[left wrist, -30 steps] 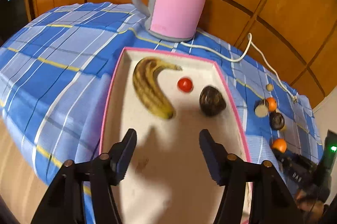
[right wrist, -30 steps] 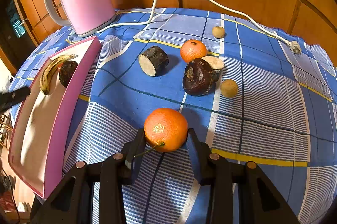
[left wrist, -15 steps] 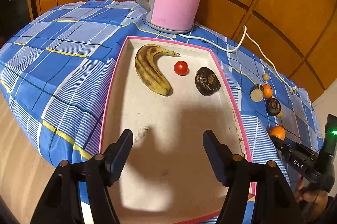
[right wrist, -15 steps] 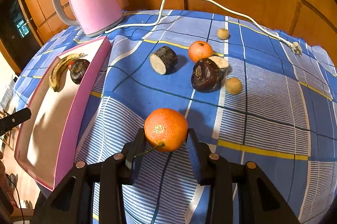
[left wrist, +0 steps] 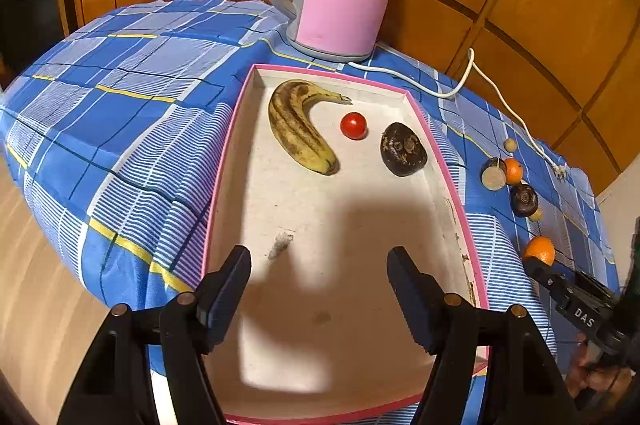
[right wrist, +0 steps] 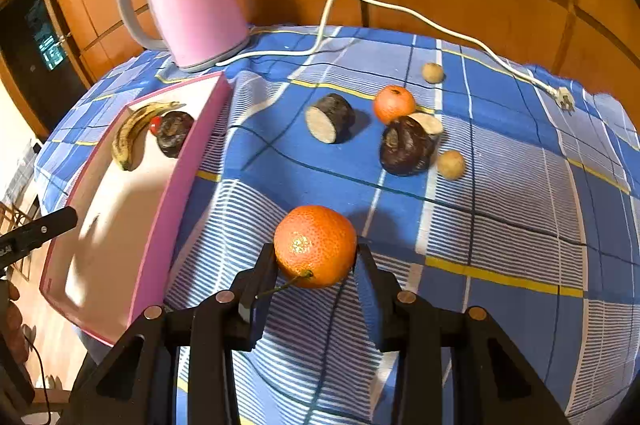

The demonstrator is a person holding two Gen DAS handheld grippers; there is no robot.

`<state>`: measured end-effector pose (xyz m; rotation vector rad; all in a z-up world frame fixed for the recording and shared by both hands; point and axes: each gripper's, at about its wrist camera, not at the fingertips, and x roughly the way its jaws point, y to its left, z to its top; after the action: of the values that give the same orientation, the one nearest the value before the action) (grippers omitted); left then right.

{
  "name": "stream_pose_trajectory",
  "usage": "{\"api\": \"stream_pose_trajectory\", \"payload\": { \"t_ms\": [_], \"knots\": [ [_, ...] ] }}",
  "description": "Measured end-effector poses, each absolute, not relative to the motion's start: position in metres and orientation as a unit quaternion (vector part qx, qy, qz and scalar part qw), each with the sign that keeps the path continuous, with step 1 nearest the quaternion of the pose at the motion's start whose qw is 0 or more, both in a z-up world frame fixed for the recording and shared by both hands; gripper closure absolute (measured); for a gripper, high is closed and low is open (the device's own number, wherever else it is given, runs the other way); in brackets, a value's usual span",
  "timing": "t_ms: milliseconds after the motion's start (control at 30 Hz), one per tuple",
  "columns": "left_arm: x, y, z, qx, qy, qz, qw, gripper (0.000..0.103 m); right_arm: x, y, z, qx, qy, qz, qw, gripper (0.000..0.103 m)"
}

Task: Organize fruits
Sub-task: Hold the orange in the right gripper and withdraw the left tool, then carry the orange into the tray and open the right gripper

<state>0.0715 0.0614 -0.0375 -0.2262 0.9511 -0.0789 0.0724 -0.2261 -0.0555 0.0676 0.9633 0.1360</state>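
Transfer is the step we judge to be in hand: our right gripper is clenched on the orange, one finger pressing each side, with the fruit held over the checked tablecloth just right of the pink tray. We cannot tell whether the orange is clear of the cloth or only just off it. Our left gripper hangs released and empty over the near end of the tray, jaws wide apart. At the tray's far end lie a banana, a cherry tomato and a dark round fruit. On the cloth, a second orange, a cut dark piece, another dark fruit and two small tan ones are not yet gathered. Next, we think, the orange must be carried left over the tray's raised rim, high enough to clear it, and set on bare tray floor, where the left gripper may need to make room
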Motion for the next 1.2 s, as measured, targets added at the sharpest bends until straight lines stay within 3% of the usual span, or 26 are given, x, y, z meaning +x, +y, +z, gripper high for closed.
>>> {"api": "stream_pose_trajectory", "payload": {
  "t_ms": [600,1067,1167,1200],
  "knots": [
    [0.067,0.089,-0.036,-0.124,0.443,-0.008,0.888,0.032,0.077,-0.134,-0.014,-0.017,0.433,0.213,0.876,0.064],
    [0.066,0.094,-0.042,-0.129,0.449,-0.005,0.884,0.032,0.122,-0.093,-0.041,-0.071,0.455,0.203,0.864,0.062],
    [0.065,0.094,-0.043,-0.128,0.450,-0.007,0.884,0.032,0.126,-0.095,-0.044,-0.069,0.449,0.195,0.869,0.055],
    [0.065,0.093,-0.043,-0.126,0.450,-0.006,0.884,0.032,0.126,-0.097,-0.043,-0.063,0.446,0.197,0.871,0.046]
  ]
}}
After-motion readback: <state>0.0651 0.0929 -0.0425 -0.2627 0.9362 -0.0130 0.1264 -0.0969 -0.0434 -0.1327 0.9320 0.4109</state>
